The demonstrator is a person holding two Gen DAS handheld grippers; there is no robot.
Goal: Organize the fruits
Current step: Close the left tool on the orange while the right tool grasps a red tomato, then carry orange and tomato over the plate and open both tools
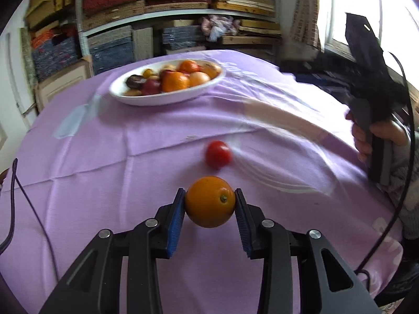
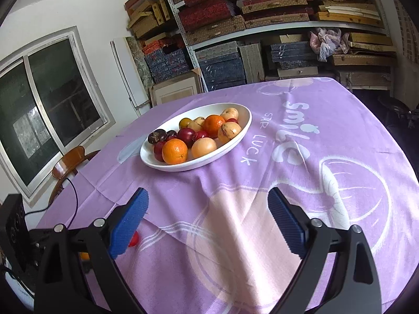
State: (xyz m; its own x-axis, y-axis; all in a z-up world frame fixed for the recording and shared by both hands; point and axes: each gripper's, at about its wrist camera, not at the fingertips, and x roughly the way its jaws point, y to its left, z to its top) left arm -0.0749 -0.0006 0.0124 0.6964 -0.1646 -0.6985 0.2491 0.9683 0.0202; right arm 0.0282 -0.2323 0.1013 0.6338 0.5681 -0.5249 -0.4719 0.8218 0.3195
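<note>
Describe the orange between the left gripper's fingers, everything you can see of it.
The orange is round, smooth and glossy, deep orange, with a small dark stem scar facing the camera on its right side. It sits between the blue ribbed pads of the left gripper, which press on its left and right flanks. Below it lies the purple tablecloth; whether it is lifted clear is unclear. A red tomato lies just beyond it, apart.

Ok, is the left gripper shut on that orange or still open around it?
Shut on it: both blue pads of the left gripper touch the orange on either side.
</note>
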